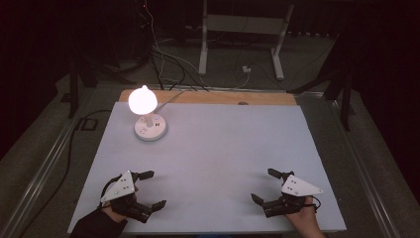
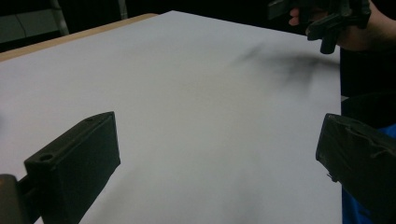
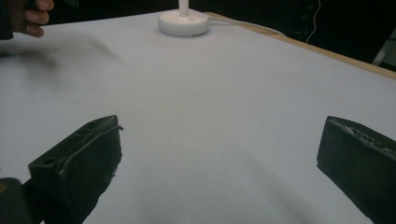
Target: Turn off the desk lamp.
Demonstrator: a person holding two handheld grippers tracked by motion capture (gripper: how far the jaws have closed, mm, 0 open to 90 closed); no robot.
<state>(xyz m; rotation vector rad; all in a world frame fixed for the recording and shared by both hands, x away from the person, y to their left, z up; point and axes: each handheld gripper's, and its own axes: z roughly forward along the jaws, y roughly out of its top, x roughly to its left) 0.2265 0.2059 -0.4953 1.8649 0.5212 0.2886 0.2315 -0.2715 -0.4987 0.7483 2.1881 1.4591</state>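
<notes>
A small lamp with a glowing round bulb [image 1: 142, 100] stands on a white round base [image 1: 150, 130] at the back left of the pale table sheet [image 1: 223, 148]. That base [image 3: 183, 22] lies far ahead in the right gripper view. My left gripper [image 1: 151, 189] hovers near the front left edge, open, nothing between its jaws. Its fingers [image 2: 74, 163] frame bare sheet. My right gripper [image 1: 263, 185] hovers near the front right edge, open and empty too, with fingers [image 3: 79, 163] spread wide. The right gripper [image 2: 327, 18] and its hand appear far off in the left gripper view.
A wooden strip [image 1: 208, 96] borders the table's far edge, with the lamp's cable [image 1: 171, 96] running over it. Behind, on the dark floor, stand a white desk frame [image 1: 242, 34] and loose cables [image 1: 163, 59]. Metal rails [image 1: 39, 168] flank the table.
</notes>
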